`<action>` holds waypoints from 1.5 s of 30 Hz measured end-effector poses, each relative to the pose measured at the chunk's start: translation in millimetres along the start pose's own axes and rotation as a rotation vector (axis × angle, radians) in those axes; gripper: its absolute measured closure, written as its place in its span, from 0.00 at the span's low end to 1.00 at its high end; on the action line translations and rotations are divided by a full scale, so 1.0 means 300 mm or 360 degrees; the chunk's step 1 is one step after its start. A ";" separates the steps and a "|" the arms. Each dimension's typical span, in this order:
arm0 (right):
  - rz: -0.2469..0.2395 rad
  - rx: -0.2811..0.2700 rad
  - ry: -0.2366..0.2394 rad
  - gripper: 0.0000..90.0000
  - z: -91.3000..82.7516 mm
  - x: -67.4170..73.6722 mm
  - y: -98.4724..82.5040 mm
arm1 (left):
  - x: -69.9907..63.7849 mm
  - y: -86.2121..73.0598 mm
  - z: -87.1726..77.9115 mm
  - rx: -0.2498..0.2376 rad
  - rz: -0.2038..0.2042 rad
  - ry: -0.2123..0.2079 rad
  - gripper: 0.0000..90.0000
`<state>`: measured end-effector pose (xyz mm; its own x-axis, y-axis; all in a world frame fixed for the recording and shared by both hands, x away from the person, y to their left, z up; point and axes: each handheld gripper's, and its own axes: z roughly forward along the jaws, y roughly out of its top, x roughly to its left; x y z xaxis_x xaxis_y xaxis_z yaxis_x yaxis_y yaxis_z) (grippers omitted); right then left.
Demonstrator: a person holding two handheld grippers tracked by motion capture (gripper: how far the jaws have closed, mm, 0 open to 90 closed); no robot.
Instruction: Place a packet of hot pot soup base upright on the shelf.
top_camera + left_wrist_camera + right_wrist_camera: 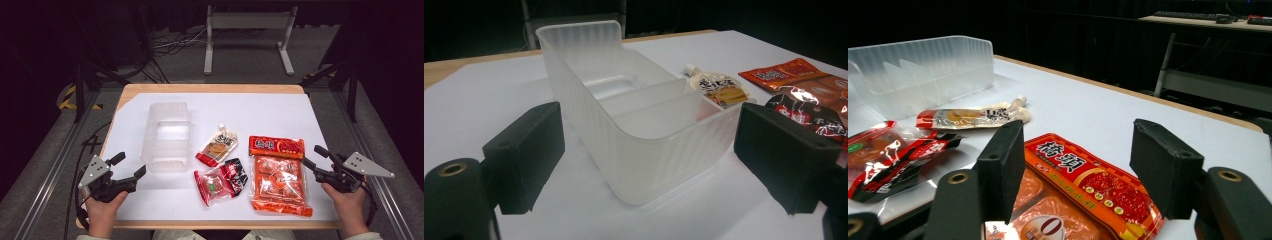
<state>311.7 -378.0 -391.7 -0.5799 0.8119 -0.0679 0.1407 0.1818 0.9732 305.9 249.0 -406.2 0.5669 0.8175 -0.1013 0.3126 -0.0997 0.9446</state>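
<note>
Both claws empty, jaws apart. Right gripper [311,156] poised at orange packet [278,175], beside bin [166,136]. Left gripper [131,166] near bin's front corner. Packet best pinched by top edge, lifted flat, dropped into bin.

Table [150,90], white sheet [260,107], bin [166,135], packets [277,175]

three snack packets [278,172], one bin [167,136]
</note>
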 end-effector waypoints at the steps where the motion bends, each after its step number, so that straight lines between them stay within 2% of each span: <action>1: 0.0000 0.0000 0.0000 0.44 0.000 0.000 0.000 | 0.000 0.000 0.000 0.0000 0.0000 0.0000 0.15; 2: -0.0007 0.0016 0.0022 0.45 0.032 -0.014 0.014 | 0.000 0.000 0.000 0.0001 -0.0002 0.0001 0.15; 12: 0.0017 0.0051 0.0023 0.42 0.066 -0.045 0.042 | 0.004 0.002 0.007 -0.0008 -0.0012 0.0003 0.15; 19: 0.0094 0.0070 0.0040 0.40 0.090 -0.087 0.073 | 0.002 0.003 0.014 0.0004 -0.0006 -0.0002 0.15; 22: 0.0129 0.0052 0.0035 0.40 0.098 -0.103 0.076 | 0.004 0.001 0.016 0.0003 -0.0015 -0.0002 0.15; 28: 0.0109 0.0102 0.0008 0.39 0.127 -0.129 0.069 | 0.001 -0.001 0.017 0.0013 -0.0009 0.0000 0.15; 31: 0.0190 0.0134 0.0105 0.39 0.147 -0.142 0.067 | 0.002 -0.001 0.016 0.0013 -0.0008 0.0001 0.15; 39: 0.0186 0.0159 0.0071 0.39 0.191 -0.153 0.081 | 0.001 -0.004 0.024 0.0025 -0.0004 -0.0007 0.15; 41: 0.0217 0.0187 0.0073 0.39 0.206 -0.162 0.072 | 0.001 -0.006 0.025 0.0037 -0.0004 -0.0020 0.15; 42: 0.0244 0.0201 0.0103 0.39 0.217 -0.169 0.065 | 0.001 -0.007 0.026 0.0044 -0.0004 -0.0022 0.15; 45: 0.0281 0.0253 0.0100 0.39 0.234 -0.181 0.049 | 0.001 -0.008 0.026 0.0045 -0.0005 -0.0021 0.15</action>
<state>401.6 -380.3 -389.1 -0.5832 0.8036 0.1187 0.3659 0.1294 0.9216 311.4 245.1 -410.8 0.5760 0.8102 -0.1086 0.3356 -0.1132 0.9352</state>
